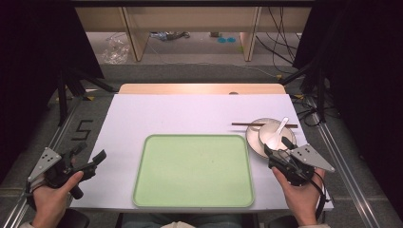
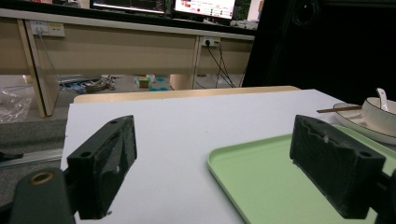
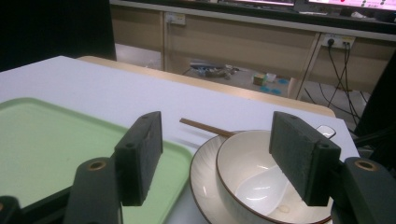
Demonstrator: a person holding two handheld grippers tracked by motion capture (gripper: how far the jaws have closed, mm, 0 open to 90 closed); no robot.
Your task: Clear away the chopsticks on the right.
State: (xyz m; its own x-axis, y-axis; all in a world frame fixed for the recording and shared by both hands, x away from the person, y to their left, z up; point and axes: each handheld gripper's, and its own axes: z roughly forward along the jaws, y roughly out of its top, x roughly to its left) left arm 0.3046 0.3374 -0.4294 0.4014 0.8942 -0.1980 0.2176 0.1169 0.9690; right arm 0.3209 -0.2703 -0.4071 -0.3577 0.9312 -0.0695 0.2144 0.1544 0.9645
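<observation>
Right gripper (image 1: 278,150) sits at the near right of the white-topped desk (image 1: 190,114), jaws spread wide with nothing pinched between them. In the right gripper view its jaws (image 3: 219,163) frame the white ceramic bowl with the dark rim (image 3: 261,179), one jaw over the bowl's right side, the other above the tray's edge; whether either pad touches the rim, I cannot tell. The bowl stands on a white round plate (image 3: 201,179), and a white ceramic spoon (image 3: 261,186) lies inside the bowl, its handle leaning out over the far rim in the high view (image 1: 281,127). A pair of dark brown wooden chopsticks (image 1: 247,124) lies across the plate's far edge, behind the bowl. Plate and bowl sit just beside the right edge of the pale green rectangular plastic tray (image 1: 192,171), which lies at the near middle of the desk.

Over on the left, the left gripper (image 1: 92,159) is held in the person's hand at the desk's near left edge, well apart from the tray, jaws wide apart and holding nothing; the left gripper view (image 2: 212,163) looks between them across bare desk and the tray's corner (image 2: 261,186).
</observation>
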